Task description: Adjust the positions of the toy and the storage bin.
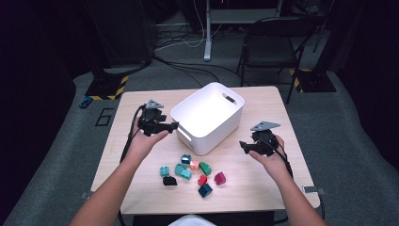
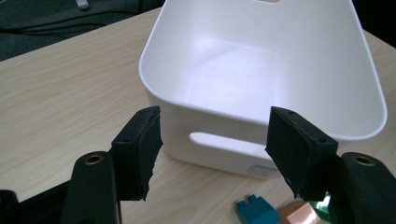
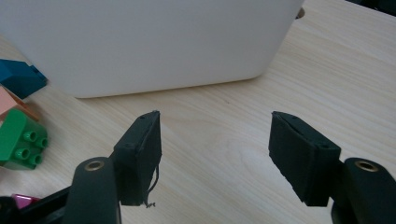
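Note:
A white plastic bin (image 1: 208, 116) stands empty in the middle of the wooden table (image 1: 141, 101). Several small toy bricks (image 1: 190, 172) lie scattered in front of it: teal, green, red, magenta, black, dark blue. My left gripper (image 1: 175, 125) hovers just left of the bin, open, its jaws framing the bin's near wall and handle slot (image 2: 224, 142). To the right of the bin my right gripper (image 1: 242, 145) is open too, nothing between its jaws. A green brick (image 3: 18, 140) and a dark teal brick (image 3: 18, 77) lie off to its left.
A folding chair (image 1: 273, 44) and a desk leg (image 1: 207, 28) stand on the grey floor behind the table. Cables (image 1: 183, 66) run across the floor. Bare tabletop lies at the left (image 2: 60, 93) and right (image 3: 327, 70) of the bin.

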Tool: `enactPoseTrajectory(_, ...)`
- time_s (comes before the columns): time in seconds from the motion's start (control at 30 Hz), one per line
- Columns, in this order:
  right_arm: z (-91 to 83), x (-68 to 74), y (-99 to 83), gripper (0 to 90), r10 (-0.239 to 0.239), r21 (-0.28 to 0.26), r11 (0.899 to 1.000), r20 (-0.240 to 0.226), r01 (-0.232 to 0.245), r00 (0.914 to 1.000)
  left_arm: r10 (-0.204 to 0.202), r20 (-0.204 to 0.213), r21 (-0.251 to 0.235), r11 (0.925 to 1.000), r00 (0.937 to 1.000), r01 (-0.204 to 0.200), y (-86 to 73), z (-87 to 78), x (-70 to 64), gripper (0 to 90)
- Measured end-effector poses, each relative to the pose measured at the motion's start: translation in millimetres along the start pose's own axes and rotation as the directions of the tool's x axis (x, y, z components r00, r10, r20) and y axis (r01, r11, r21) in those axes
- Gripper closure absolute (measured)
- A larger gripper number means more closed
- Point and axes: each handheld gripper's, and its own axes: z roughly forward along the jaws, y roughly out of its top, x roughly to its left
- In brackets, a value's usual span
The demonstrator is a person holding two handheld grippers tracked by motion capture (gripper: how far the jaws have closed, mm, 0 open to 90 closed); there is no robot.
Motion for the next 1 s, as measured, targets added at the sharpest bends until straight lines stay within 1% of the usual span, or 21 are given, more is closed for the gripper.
enactPoseTrajectory(0.03, 0.6, 2.1, 1.3, 34.1, 0.013, -0.001, 1.000, 0.000, -0.013, 0.9999, -0.007, -0.004, -0.003, 1.0000, 1.0000, 0.007, 2.0, 2.6, -1.9, 34.8)
enactPoseTrajectory(0.07, 1.4, 1.9, 2.3, 34.0, -0.010, -0.003, 1.000, -0.006, 0.010, 0.9999, -0.007, -0.003, -0.004, 1.0000, 1.0000, 0.007, 3.8, 5.3, -3.7, 34.7)
enactPoseTrajectory(0.13, 3.8, 5.8, 5.4, 34.1, -0.014, -0.006, 1.000, -0.016, 0.014, 0.9998, 0.003, -0.004, 0.008, 1.0000, 1.0000, -0.003, 7.0, 9.6, -6.5, 34.7)
enactPoseTrajectory(0.17, 4.5, 7.7, 6.5, 34.1, -0.008, -0.005, 1.000, -0.020, 0.008, 0.9998, 0.002, -0.005, 0.011, 0.9999, 1.0000, -0.002, 8.1, 11.8, -7.8, 34.7)
enactPoseTrajectory(0.2, 6.0, 9.4, 7.9, 34.1, -0.014, -0.012, 1.000, -0.025, 0.014, 0.9996, -0.010, -0.006, 0.001, 0.9999, 0.9999, 0.010, 8.5, 14.7, -9.2, 34.7)
enactPoseTrajectory(0.33, 12.7, 18.3, 13.0, 34.0, -0.029, -0.014, 0.999, -0.052, 0.029, 0.9982, -0.014, -0.009, 0.017, 0.9998, 0.9999, 0.014, 9.0, 21.8, -10.3, 34.4)
enactPoseTrajectory(0.37, 15.0, 20.8, 14.9, 34.0, -0.037, -0.016, 0.999, -0.059, 0.036, 0.9976, -0.012, -0.012, 0.036, 0.9993, 0.9999, 0.012, 8.1, 26.4, -11.0, 34.4)
enactPoseTrajectory(0.4, 16.5, 22.3, 16.1, 34.0, -0.043, -0.018, 0.999, -0.063, 0.042, 0.9971, -0.002, -0.011, 0.052, 0.9986, 0.9999, 0.003, 7.8, 27.3, -10.6, 34.4)
enactPoseTrajectory(0.43, 18.5, 24.9, 17.8, 34.0, -0.044, -0.019, 0.999, -0.066, 0.043, 0.9968, -0.004, -0.017, 0.043, 0.9991, 0.9999, 0.005, 7.2, 28.3, -10.9, 32.6)
enactPoseTrajectory(0.5, 21.7, 29.2, 21.0, 34.0, -0.057, -0.019, 0.998, -0.071, 0.056, 0.9958, -0.003, -0.017, 0.043, 0.9991, 0.9999, 0.004, 6.9, 28.2, -10.7, 32.4)
enactPoseTrajectory(0.53, 23.2, 31.5, 22.3, 34.0, -0.059, -0.021, 0.998, -0.074, 0.058, 0.9955, -0.015, -0.019, 0.038, 0.9992, 0.9997, 0.016, 6.6, 28.4, -11.2, 32.4)
enactPoseTrajectory(0.6, 25.8, 34.0, 24.3, 34.0, -0.070, -0.024, 0.997, -0.085, 0.068, 0.9939, -0.008, -0.020, 0.043, 0.9990, 0.9998, 0.009, 6.4, 28.0, -10.9, 32.4)
enactPoseTrajectory(0.7, 29.4, 40.0, 26.4, 34.0, -0.066, -0.027, 0.998, -0.096, 0.064, 0.9932, -0.018, -0.029, 0.028, 0.9994, 0.9994, 0.019, 5.7, 29.6, -13.1, 31.4)
enactPoseTrajectory(0.73, 30.5, 41.4, 27.1, 34.0, -0.080, -0.027, 0.997, -0.099, 0.078, 0.9918, -0.014, -0.032, 0.032, 0.9994, 0.9994, 0.015, 5.7, 29.4, -13.3, 31.0)
enactPoseTrajectory(0.77, 31.6, 44.0, 27.8, 34.0, -0.075, -0.026, 0.997, -0.102, 0.073, 0.9919, -0.014, -0.034, 0.031, 0.9994, 0.9993, 0.015, 5.5, 29.4, -13.4, 30.9)
enactPoseTrajectory(0.83, 33.8, 47.2, 29.5, 34.0, -0.092, -0.028, 0.996, -0.112, 0.089, 0.9895, -0.017, -0.028, 0.027, 0.9995, 0.9995, 0.018, 5.0, 29.6, -12.8, 30.5)
enactPoseTrajectory(0.87, 34.9, 49.3, 30.6, 34.0, -0.092, -0.028, 0.996, -0.114, 0.089, 0.9893, -0.012, -0.027, 0.036, 0.9993, 0.9996, 0.013, 5.1, 29.0, -11.8, 30.5)
enactPoseTrajectory(0.9, 36.3, 51.4, 32.2, 34.0, -0.095, -0.026, 0.995, -0.115, 0.093, 0.9888, -0.014, -0.026, 0.038, 0.9992, 0.9996, 0.015, 5.2, 28.8, -11.4, 30.5)
enactPoseTrajectory(0.93, 36.9, 52.6, 33.0, 34.0, -0.094, -0.021, 0.995, -0.117, 0.092, 0.9886, -0.026, -0.026, 0.027, 0.9993, 0.9993, 0.026, 4.9, 29.7, -11.5, 30.5)
enactPoseTrajectory(0.97, 36.9, 52.6, 33.0, 34.0, -0.094, -0.021, 0.995, -0.117, 0.092, 0.9886, -0.026, -0.026, 0.027, 0.9993, 0.9993, 0.026, 4.9, 29.7, -11.5, 30.5)
enactPoseTrajectory(1.0, 40.0, 54.4, 36.2, 34.0, -0.106, -0.028, 0.994, -0.121, 0.103, 0.9870, -0.019, -0.033, 0.035, 0.9992, 0.9993, 0.021, 5.2, 29.6, -11.9, 30.4)
